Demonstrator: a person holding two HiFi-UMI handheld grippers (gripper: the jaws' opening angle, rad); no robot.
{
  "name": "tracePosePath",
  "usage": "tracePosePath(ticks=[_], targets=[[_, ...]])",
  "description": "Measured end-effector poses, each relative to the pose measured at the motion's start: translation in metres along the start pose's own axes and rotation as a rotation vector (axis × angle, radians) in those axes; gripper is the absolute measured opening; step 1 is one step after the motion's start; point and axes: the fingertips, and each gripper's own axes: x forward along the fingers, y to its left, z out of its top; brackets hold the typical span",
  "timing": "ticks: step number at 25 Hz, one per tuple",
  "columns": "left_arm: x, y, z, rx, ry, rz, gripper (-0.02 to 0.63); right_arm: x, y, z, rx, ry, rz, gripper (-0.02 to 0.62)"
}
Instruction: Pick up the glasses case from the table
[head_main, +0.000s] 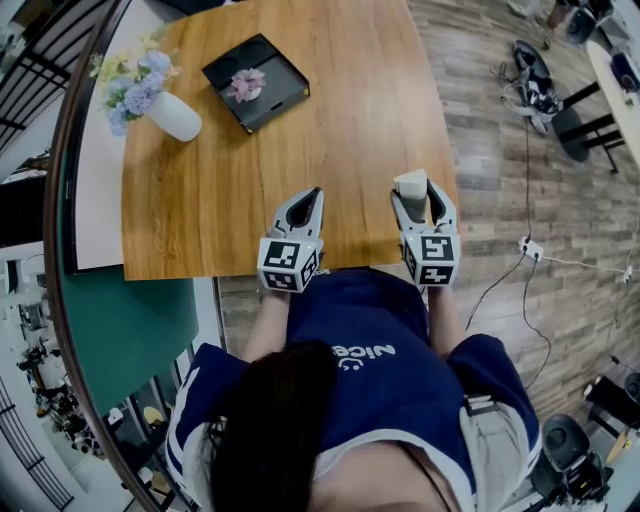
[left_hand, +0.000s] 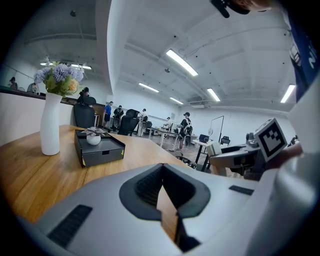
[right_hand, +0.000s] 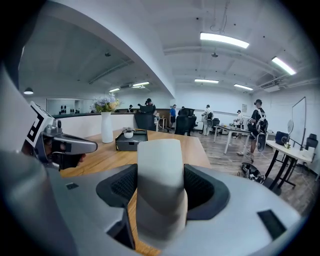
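One glasses case (right_hand: 160, 175) clamped in right claw (head_main: 423, 195) | long axis forward along claw | left claw (left_hand: 162, 184) together

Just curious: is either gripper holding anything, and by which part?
The right gripper clamps the glasses case by its two sides; the left gripper holds nothing.

My right fingers (right_hand: 202, 189) hide both sides of the glasses case (right_hand: 160, 180); its lower end is lost beneath them. People (right_hand: 258, 126) far behind the case are too small to make out.
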Motion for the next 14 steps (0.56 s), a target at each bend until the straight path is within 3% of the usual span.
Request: tracePosePath(ticks=[14], targets=[[0.0018,0.0046,-0.0028,-0.006,0.008,0.037,0.003,0.0097,-0.0025,-0.0005,-0.012,0.007,0.030,0.293]])
